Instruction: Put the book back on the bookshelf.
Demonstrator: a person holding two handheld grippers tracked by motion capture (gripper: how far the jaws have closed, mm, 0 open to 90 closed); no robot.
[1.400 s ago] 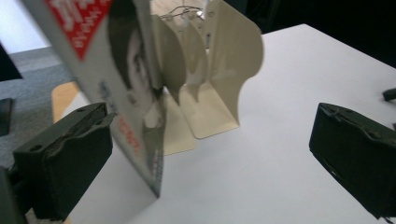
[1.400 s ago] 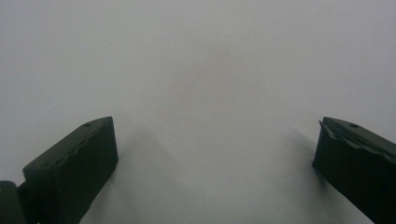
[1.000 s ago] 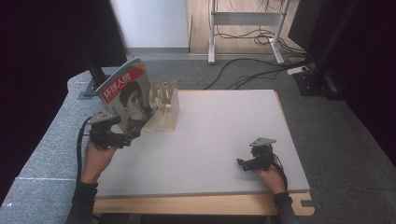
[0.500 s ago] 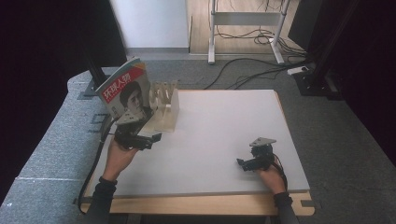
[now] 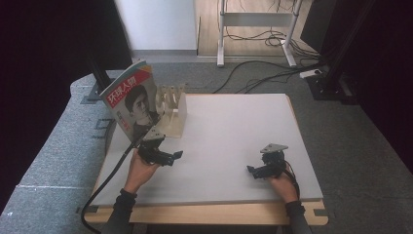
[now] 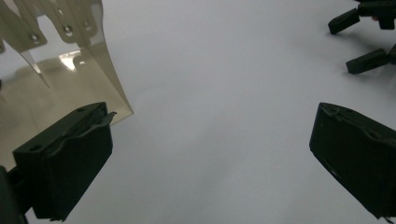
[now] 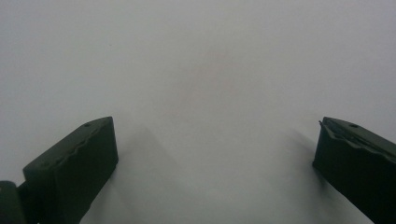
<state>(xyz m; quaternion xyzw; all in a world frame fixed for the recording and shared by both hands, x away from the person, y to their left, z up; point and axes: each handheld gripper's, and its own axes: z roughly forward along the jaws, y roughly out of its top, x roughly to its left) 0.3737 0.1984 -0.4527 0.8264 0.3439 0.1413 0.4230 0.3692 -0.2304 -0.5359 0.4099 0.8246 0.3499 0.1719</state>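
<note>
Presently, we record the following:

Left gripper [image 5: 168, 157]: jaws spread wide and empty; we hold it low over the table [image 5: 234, 126], near the left front.

Right gripper [image 5: 257, 170]: jaws likewise spread, empty, resting near the right front edge, well apart from the work.

Magazine [image 5: 132, 100]: it stands tilted in the rack [image 5: 171, 109] at the table's far left corner, cover toward us, long axis rising up and to the right.

Key relation: the magazine lies behind and slightly left of the left gripper, near it; we judge the left hand the nearer one by far.

Rack edge: in the left gripper view the rack's translucent wall [image 6: 100, 60] sits just beside the left jaw, not touching.

Open room: the white surface between the two grippers is bare, so we judge any move rightward unobstructed; the left table edge is close.
</note>
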